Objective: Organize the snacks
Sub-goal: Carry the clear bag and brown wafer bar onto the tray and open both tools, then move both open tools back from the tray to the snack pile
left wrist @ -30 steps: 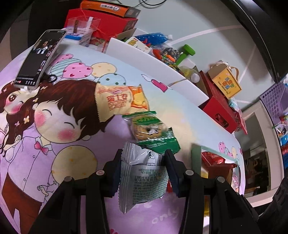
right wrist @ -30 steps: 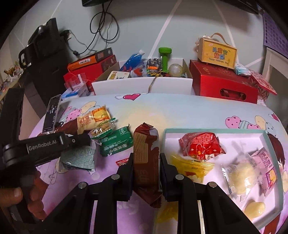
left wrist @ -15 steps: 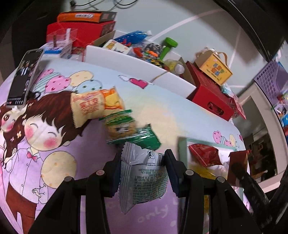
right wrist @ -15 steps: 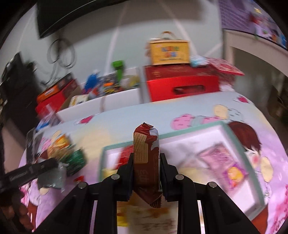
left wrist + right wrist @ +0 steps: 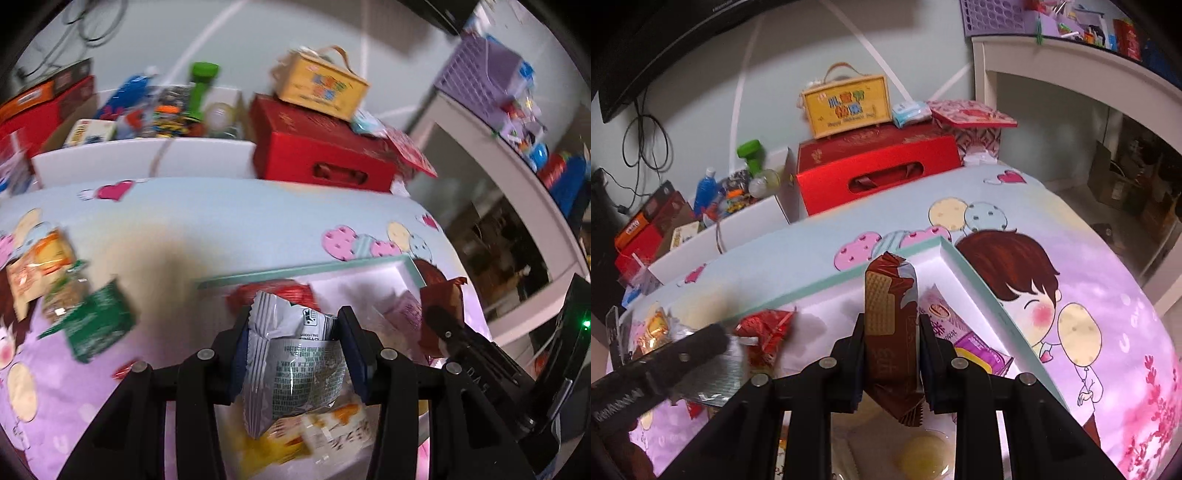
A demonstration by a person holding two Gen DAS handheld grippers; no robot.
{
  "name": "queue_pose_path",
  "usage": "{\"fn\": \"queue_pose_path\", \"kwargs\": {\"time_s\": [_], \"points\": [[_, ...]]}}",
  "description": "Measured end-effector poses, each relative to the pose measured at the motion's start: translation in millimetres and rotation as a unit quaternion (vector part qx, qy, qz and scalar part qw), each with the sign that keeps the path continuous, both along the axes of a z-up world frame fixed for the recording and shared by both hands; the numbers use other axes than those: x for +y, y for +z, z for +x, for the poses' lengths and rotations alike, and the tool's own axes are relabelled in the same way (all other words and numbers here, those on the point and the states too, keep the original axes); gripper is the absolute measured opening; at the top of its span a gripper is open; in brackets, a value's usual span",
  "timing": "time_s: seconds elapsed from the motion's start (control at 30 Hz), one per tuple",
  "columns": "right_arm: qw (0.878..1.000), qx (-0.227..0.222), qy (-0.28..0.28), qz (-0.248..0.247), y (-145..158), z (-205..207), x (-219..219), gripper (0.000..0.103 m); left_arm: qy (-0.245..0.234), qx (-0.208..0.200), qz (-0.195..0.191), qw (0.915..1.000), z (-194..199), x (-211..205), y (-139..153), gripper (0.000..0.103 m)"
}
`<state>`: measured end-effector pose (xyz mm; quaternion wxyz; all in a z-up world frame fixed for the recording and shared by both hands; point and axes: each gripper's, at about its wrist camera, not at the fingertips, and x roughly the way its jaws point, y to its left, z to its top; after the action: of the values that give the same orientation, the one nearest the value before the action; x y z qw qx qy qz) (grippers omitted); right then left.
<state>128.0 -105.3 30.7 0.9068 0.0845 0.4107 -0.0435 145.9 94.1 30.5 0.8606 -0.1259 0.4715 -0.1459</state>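
Both claws have swung right over the tray [image 5: 306,267]; left claw [image 5: 293,332] pinches a silver packet [image 5: 295,373], right claw [image 5: 891,332] grips a brown wafer bar [image 5: 890,332] upright.

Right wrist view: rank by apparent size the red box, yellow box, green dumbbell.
1. red box: largest.
2. yellow box: clearly smaller, stands on the red box.
3. green dumbbell: smallest, though part is hidden in the white box.

Dim indoor light, strong fisheye curvature, black vignette corners, motion blur at left edges, soft shadows
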Motion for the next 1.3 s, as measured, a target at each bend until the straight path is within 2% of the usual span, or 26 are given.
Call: {"fn": "queue_pose_path", "kwargs": {"time_s": [0.13,0.2,0.27,0.37,0.43,0.5,0.57,0.63,0.7,0.83,0.9,0.97,1.07,1.3], "points": [[1.000,0.013,-0.001,0.000,-6,1,-2,0.028,-0.007,0.019,-0.001,0.9998,5,-13,-12,0.047],[1.000,0.018,-0.002,0.001,-7,0,-2,0.028,-0.003,0.023,-0.001,0.9997,6,-13,-13,0.051],[1.000,0.021,-0.005,0.003,-7,0,-4,0.028,0.001,0.022,0.000,0.9997,4,-11,-11,0.059],[1.000,0.024,-0.010,0.000,-7,1,-6,0.029,0.005,0.019,-0.003,0.9998,2,-8,-8,0.059],[1.000,0.025,-0.013,0.000,-6,0,-7,0.036,0.010,0.016,-0.003,0.9998,0,-4,-4,0.059],[1.000,0.026,-0.015,0.000,-6,0,-7,0.056,0.019,0.013,0.000,0.9997,-2,1,-2,0.064],[1.000,0.025,-0.015,-0.005,-4,-1,-5,0.057,0.031,0.013,0.007,0.9994,-3,7,0,0.080],[1.000,0.026,-0.012,-0.011,-3,-1,-3,0.059,0.043,0.011,0.017,0.9989,-5,15,0,0.080],[0.999,0.027,-0.007,-0.017,-3,0,1,0.073,0.055,0.010,0.031,0.9980,-7,22,-1,0.083],[0.999,0.027,-0.001,-0.022,-4,1,5,0.084,0.078,0.011,0.054,0.9954,-11,37,-6,0.085],[0.999,0.028,0.000,-0.023,-5,2,7,0.092,0.089,0.011,0.070,0.9935,-13,43,-10,0.086],[0.999,0.028,0.002,-0.025,-5,2,9,0.098,0.097,0.010,0.086,0.9915,-15,48,-13,0.096],[0.999,0.022,0.006,-0.026,-3,1,14,0.101,0.109,0.006,0.110,0.9879,-19,55,-16,0.097],[0.999,0.007,0.012,-0.028,4,-1,28,0.102,0.131,0.000,0.127,0.9832,-31,75,-17,0.097]]}}
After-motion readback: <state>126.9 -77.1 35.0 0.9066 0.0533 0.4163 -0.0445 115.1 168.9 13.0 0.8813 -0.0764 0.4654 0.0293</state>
